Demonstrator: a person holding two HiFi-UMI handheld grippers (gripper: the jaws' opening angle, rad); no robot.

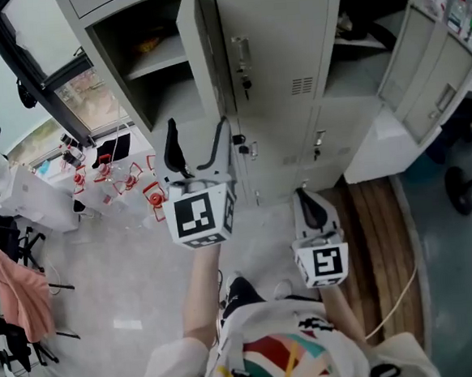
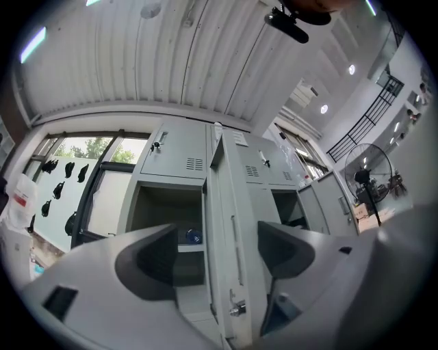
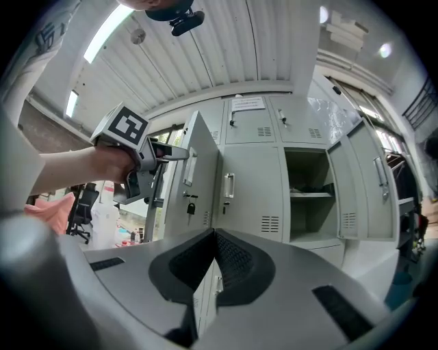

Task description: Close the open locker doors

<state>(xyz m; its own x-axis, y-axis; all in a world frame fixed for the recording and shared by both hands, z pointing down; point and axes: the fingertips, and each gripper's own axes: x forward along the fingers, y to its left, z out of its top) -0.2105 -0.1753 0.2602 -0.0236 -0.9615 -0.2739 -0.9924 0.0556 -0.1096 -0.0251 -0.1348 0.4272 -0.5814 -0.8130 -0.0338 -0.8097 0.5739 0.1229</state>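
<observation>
A bank of grey lockers (image 1: 279, 58) has two open doors. The left open door (image 1: 202, 52) stands edge-on beside its open compartment (image 1: 153, 68). The right open door (image 1: 431, 79) swings out from another open compartment (image 1: 355, 48). My left gripper (image 1: 198, 130) is open and raised at the left door. In the left gripper view that door's edge (image 2: 229, 239) shows between the jaws of the left gripper (image 2: 215, 253). My right gripper (image 1: 303, 196) is shut on nothing, lower and further back. The right gripper view shows its shut jaws (image 3: 213, 260), the left door (image 3: 198, 171) and the right door (image 3: 373, 184).
Red-and-white items (image 1: 130, 184) lie on the floor left of the lockers by a window (image 1: 82, 98). A pink cloth (image 1: 21, 294) hangs over chairs at far left. A wooden platform (image 1: 382, 237) and a fan base (image 1: 462, 186) lie to the right.
</observation>
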